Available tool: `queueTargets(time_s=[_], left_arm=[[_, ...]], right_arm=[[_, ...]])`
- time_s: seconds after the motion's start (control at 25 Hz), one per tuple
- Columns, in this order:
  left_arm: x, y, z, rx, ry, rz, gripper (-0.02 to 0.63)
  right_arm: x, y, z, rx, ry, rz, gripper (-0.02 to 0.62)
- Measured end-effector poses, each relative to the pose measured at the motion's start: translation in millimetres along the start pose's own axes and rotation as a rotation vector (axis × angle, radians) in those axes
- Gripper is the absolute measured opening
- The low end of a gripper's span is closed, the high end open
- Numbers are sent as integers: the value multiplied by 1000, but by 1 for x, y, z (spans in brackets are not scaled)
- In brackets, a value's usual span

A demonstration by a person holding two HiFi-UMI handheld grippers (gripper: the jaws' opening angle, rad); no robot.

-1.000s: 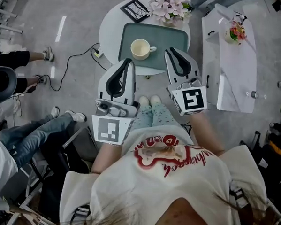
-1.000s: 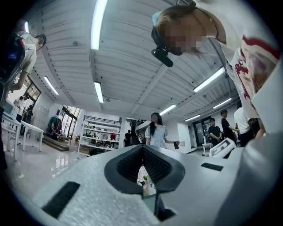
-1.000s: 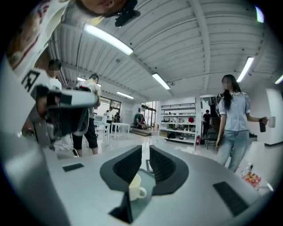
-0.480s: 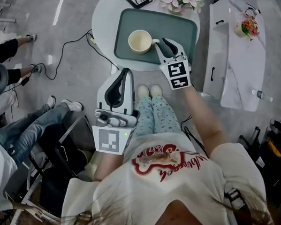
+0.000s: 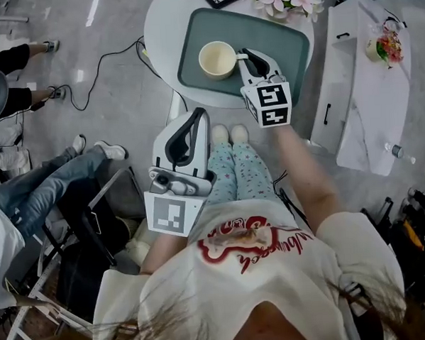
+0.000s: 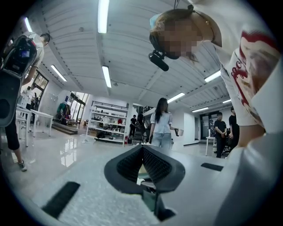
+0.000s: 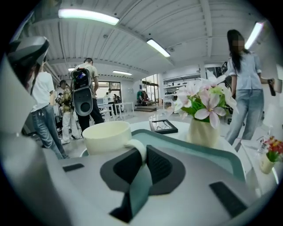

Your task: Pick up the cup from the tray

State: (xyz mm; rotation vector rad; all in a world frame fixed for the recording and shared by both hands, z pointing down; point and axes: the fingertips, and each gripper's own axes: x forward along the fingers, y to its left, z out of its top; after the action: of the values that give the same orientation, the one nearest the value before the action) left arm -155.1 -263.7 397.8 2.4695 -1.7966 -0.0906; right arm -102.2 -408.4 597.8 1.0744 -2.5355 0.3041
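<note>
Reaching forward on an outstretched arm, the right gripper (image 5: 253,55) lies over the near part of the teal rectangular tray (image 5: 291,44), with its marker cube (image 5: 267,104) facing up and its jaws pointing far and slightly left. The tray sits on the round white table (image 5: 159,33). On its left half the cream ceramic cup (image 5: 216,59) stands upright, mouth open, with its handle (image 5: 240,55) turned right toward the jaws. In the right gripper view, the right gripper (image 7: 140,152) has its two dark ribbed pads drawn in on the looped handle (image 7: 138,150), one pad against each side. The handle fills the gap at the tips, and the cup (image 7: 106,137) rests on the tray (image 7: 199,150) just left of them. Farther off on the table, a pale vase of pink and white flowers (image 7: 201,101) stands beside a dark framed card (image 7: 163,126). The left gripper (image 5: 195,117) is held back on a bent arm, short of the table and near the person's left knee, pointing far. In the left gripper view, the left gripper (image 6: 142,149) has its pads meeting at the tips, with nothing caught between them, and it faces the open room.
</note>
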Motion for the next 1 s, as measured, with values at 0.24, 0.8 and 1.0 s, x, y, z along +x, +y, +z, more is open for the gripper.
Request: queueTargets(time_s=[0.24, 0.8, 1.0], left_arm=[[6, 11, 9, 27, -20, 15, 12], [40, 8, 86, 82, -106, -29, 12], [44, 0, 100, 105, -124, -25, 12]], right_arm=[[-21, -17, 25, 118, -11, -68, 41], [-140, -29, 202, 59, -174, -81, 41], [-169, -30, 229, 38, -247, -71, 40]])
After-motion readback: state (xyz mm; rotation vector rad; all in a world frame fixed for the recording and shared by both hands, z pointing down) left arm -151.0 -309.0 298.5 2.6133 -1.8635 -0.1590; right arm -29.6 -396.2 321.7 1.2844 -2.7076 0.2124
